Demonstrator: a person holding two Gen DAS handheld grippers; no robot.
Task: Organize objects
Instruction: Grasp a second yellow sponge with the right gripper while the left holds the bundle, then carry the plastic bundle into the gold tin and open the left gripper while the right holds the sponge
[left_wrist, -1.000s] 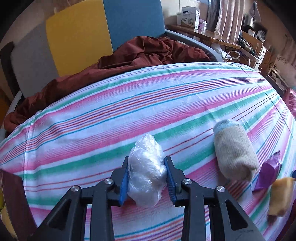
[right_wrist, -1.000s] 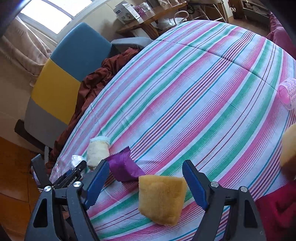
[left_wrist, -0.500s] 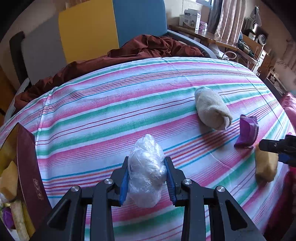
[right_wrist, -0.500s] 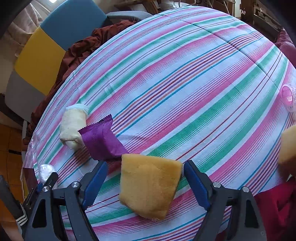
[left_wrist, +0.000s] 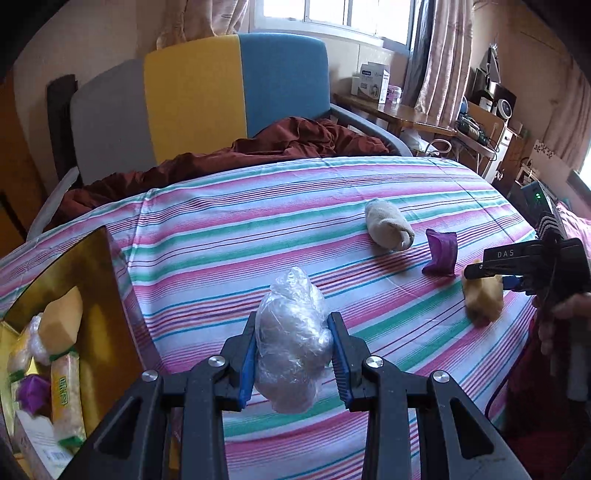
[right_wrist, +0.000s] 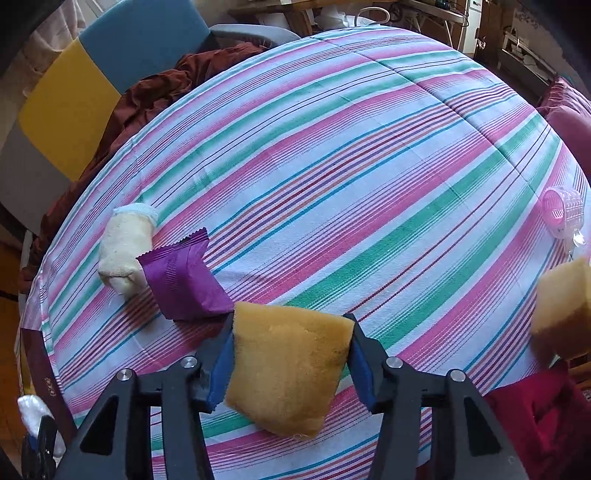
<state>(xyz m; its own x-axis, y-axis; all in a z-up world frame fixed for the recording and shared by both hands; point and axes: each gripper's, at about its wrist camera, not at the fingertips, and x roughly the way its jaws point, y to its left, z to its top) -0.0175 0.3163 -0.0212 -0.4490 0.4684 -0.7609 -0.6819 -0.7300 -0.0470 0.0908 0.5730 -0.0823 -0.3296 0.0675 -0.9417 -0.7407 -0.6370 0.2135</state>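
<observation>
Left gripper (left_wrist: 293, 363) clenched on crumpled clear plastic bag (left_wrist: 291, 343), lifted above striped sheet (left_wrist: 258, 229), near gold-lined box (left_wrist: 92, 295). Right gripper (right_wrist: 290, 365) closing, pads touching yellow sponge (right_wrist: 288, 369), porous, squarish, beside purple packet (right_wrist: 184, 280) and rolled cream sock (right_wrist: 125, 247).

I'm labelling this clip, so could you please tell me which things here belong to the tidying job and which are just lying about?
Job:
- crumpled plastic bag in left gripper
- yellow sponge, right gripper closing on it
- rolled sock
- purple packet
- second sponge
- pink hair roller
- box

Lying about:
- brown blanket
- chair
- carton
</observation>
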